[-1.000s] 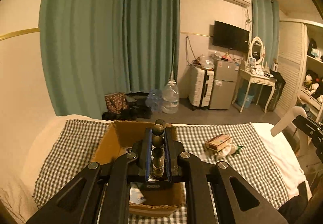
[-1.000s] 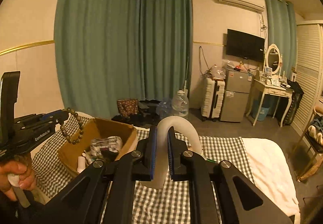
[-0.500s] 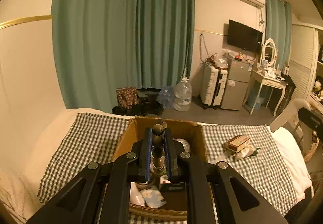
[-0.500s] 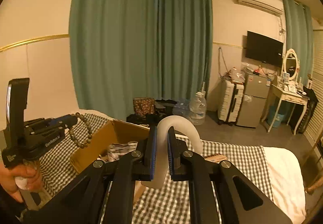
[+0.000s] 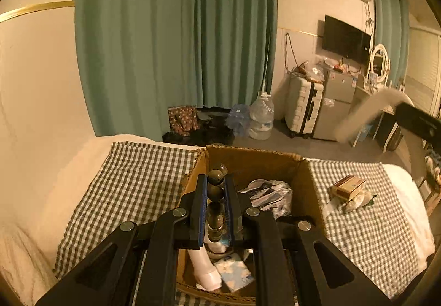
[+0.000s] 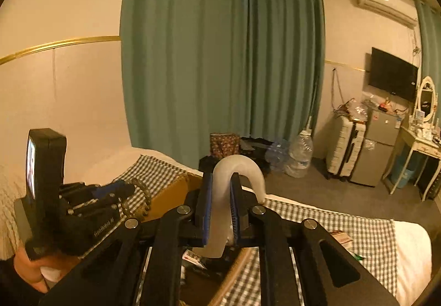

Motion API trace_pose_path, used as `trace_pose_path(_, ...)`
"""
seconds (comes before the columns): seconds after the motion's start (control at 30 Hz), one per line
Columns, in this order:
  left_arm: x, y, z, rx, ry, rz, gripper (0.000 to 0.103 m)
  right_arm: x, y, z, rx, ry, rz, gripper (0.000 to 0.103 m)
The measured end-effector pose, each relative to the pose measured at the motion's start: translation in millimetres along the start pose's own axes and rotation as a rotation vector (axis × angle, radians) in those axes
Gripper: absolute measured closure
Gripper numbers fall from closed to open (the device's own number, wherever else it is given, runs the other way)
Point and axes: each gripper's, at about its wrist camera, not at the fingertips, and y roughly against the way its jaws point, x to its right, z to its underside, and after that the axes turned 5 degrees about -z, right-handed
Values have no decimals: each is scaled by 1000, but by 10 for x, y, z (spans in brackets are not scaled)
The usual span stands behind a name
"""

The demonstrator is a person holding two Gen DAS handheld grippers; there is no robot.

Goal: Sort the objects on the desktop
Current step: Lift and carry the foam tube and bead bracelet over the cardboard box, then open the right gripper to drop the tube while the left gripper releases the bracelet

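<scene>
My left gripper (image 5: 215, 182) is shut on a string of dark beads (image 5: 215, 191) and holds it above the open cardboard box (image 5: 250, 160). The beads hang down into the box mouth. My right gripper (image 6: 222, 182) is shut on a white curved hook-shaped piece (image 6: 237, 168) and holds it over the same box (image 6: 176, 190). The left gripper with its beads (image 6: 137, 193) shows at the left of the right wrist view. The white piece (image 5: 366, 110) shows blurred at the right of the left wrist view.
The box holds a white bottle (image 5: 205, 267), a blue-white packet (image 5: 234, 273) and a crumpled printed bag (image 5: 271, 195). A small brown box (image 5: 348, 186) lies on the checked cloth (image 5: 132, 190) to the right, on a white wrapper.
Both grippers have moved left and forward, so the box now sits under them. The right gripper with the white piece has swung in over the box.
</scene>
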Motion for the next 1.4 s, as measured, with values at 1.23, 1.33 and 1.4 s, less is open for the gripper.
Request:
trace_pose_path(1.23, -58, -932, 367, -169, -3, 19, 67, 100, -1479, 689, -279, -53, -61, 60)
trace_pose_path(1.33, -39, -840, 287, -152, 0, 16, 67, 109, -1353, 618, -255, -61, -53, 60)
trace_pose_path(1.4, -20, -755, 229, -138, 5, 21, 62, 140, -1227, 558, -235, -67, -41, 60)
